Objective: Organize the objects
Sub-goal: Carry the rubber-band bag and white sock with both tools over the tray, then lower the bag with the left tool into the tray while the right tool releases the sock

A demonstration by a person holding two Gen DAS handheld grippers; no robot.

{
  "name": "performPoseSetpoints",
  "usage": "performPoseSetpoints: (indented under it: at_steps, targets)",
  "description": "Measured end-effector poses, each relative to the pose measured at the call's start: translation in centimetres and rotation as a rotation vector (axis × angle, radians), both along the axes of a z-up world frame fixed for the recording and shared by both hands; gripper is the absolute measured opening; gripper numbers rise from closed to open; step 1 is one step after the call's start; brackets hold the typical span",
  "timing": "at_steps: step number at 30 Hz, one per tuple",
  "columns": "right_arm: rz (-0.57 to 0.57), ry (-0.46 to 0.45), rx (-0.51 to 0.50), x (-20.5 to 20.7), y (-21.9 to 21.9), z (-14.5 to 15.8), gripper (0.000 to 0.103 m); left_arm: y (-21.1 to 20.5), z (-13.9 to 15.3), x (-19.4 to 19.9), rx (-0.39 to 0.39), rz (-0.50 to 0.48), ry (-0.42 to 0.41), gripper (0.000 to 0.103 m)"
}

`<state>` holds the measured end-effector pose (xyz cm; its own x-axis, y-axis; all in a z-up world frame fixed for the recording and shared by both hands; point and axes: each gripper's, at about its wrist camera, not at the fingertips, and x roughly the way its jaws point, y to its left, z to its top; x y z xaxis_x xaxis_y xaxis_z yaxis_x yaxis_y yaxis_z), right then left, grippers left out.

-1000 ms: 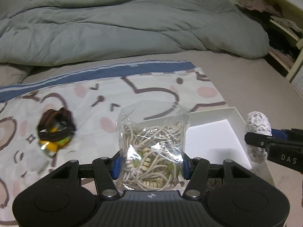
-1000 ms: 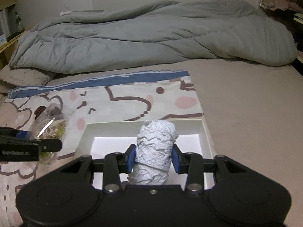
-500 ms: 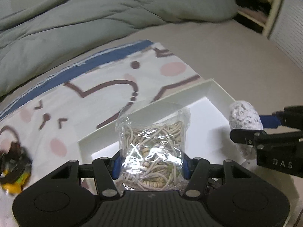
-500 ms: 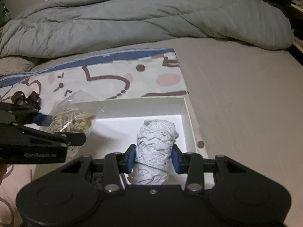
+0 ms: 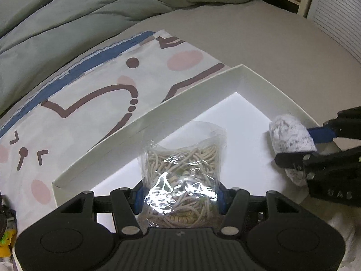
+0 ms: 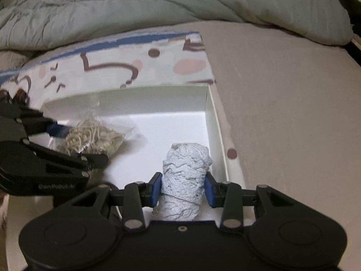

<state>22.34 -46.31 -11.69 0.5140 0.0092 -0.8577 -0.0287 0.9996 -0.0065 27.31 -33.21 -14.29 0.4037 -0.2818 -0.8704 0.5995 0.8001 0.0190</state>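
the left gripper [image 5: 180, 199] pinches a clear bag of beige cords [image 5: 181, 171] between its blue pads, low in the middle of the left wrist view. a second ago that bag hung over the cartoon-printed sheet [image 5: 97, 94] with the white box [image 5: 144, 122] off at the right edge of the frame; now the box fills the centre and the bag hangs over its white floor, near the long wall. the right gripper [image 6: 183, 189] clamps a roll of white lace [image 6: 186, 176] at the lower middle of its own view. the roll was above the box before, and now the box floor has grown larger behind it, so the roll sits lower, close to the right wall. in the left wrist view the same roll shows at the right edge, just inside the box.

judging from this, both things are carried in together and the releases are what remains; neither is let go yet, and whether either touches the floor i cannot tell.

the box lies on a bed: the printed sheet with its blue border runs across the upper left, plain beige sheet [image 6: 282, 90] to the right. a rumpled grey-green duvet [image 6: 158, 6] fills the top of both views. a slatted panel and shelving show at the upper right of the left wrist view. small dark and yellow things at the lower left edge there are too cut off to name.
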Motion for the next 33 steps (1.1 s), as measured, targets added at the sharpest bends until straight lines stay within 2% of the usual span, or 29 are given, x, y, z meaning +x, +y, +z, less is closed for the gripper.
performPoseSetpoints:
  at_steps: [3, 15, 18, 21, 26, 33]
  targets:
    - [0.036, 0.014, -0.022, -0.4, 0.1, -0.7, 0.041, 0.3, -0.1, -0.1, -0.011, -0.004, 0.028, 0.058]
    - [0.083, 0.127, -0.017, -2.0, -0.3, -0.5, 0.041, 0.2, 0.0, -1.9, 0.010, -0.048, 0.034, 0.058]
    - [0.073, 0.116, -0.013, -2.3, -0.4, -0.4, 0.041, 0.2, 0.1, -1.5, 0.016, -0.027, 0.034, 0.060]
    - [0.074, 0.122, -0.007, -2.4, -0.3, -0.2, 0.047, 0.4, 0.4, -1.1, 0.029, 0.009, 0.017, 0.064]
    - [0.083, 0.124, 0.002, -2.6, -0.4, -0.1, 0.048, 1.0, 1.3, -0.8, 0.003, 0.029, 0.031, 0.064]
    - [0.045, 0.057, 0.021, -3.0, -1.0, 1.7, 0.052, 1.3, 2.4, -1.2, 0.004, 0.036, 0.030, 0.064]
